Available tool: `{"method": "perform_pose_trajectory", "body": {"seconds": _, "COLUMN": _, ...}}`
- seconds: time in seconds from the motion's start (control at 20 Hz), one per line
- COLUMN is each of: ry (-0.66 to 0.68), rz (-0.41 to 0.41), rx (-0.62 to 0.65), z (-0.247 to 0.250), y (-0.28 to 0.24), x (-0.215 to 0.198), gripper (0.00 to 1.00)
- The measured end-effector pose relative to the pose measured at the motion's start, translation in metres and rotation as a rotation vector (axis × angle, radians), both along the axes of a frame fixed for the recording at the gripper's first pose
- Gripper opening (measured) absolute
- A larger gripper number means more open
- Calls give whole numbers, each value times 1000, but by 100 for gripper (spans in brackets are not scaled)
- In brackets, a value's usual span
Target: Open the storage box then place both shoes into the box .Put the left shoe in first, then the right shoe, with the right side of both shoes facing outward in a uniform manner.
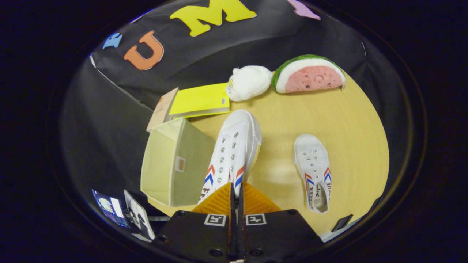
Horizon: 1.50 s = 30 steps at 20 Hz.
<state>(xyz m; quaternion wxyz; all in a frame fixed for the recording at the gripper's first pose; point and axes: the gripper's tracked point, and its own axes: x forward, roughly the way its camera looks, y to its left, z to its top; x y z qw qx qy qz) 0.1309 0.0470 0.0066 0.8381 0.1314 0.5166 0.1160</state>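
Observation:
My gripper [236, 190] is shut on a white canvas shoe [234, 149] with red and blue chevrons, pinching it near the heel opening. That shoe hangs above the wooden table [343, 120], toe pointing away from me. Just to its left stands the pale green storage box [175, 164], seen from its side with a small tab. Its yellow lid [199, 100] lies beyond the box, against a brown flap. The second white shoe [314, 171] lies flat on the table to the right of the fingers, toe away.
A white plush toy [248, 82] and a watermelon-slice plush [310, 75] rest at the table's far edge by the black cloth wall. A small dark object [342, 223] sits near the table's near-right edge. A screen [109, 208] shows low beyond the box.

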Motion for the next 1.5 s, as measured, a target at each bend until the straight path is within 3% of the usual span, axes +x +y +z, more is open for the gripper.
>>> {"method": "perform_pose_trajectory", "body": {"seconds": 0.2, "ry": -59, "rz": 36, "rx": 30, "z": 38, "y": 46, "x": -5, "gripper": 6}}
{"method": "perform_pose_trajectory", "body": {"seconds": 0.35, "ry": -62, "rz": 79, "rx": 38, "z": 40, "y": 85, "x": -8, "gripper": 5}}
{"method": "perform_pose_trajectory", "body": {"seconds": 0.55, "ry": -20, "rz": 120, "rx": 62, "z": 20, "y": 143, "x": -6, "gripper": 6}}
{"method": "perform_pose_trajectory", "body": {"seconds": 1.0, "ry": -52, "rz": 72, "rx": 83, "z": -44, "y": 243, "x": 16, "gripper": 5}}
{"method": "perform_pose_trajectory", "body": {"seconds": 1.2, "ry": -110, "rz": 50, "rx": 36, "z": -75, "y": 268, "x": 28, "gripper": 5}}
{"method": "perform_pose_trajectory", "body": {"seconds": 1.5, "ry": -74, "rz": 68, "rx": -31, "z": -103, "y": 278, "x": 27, "gripper": 6}}
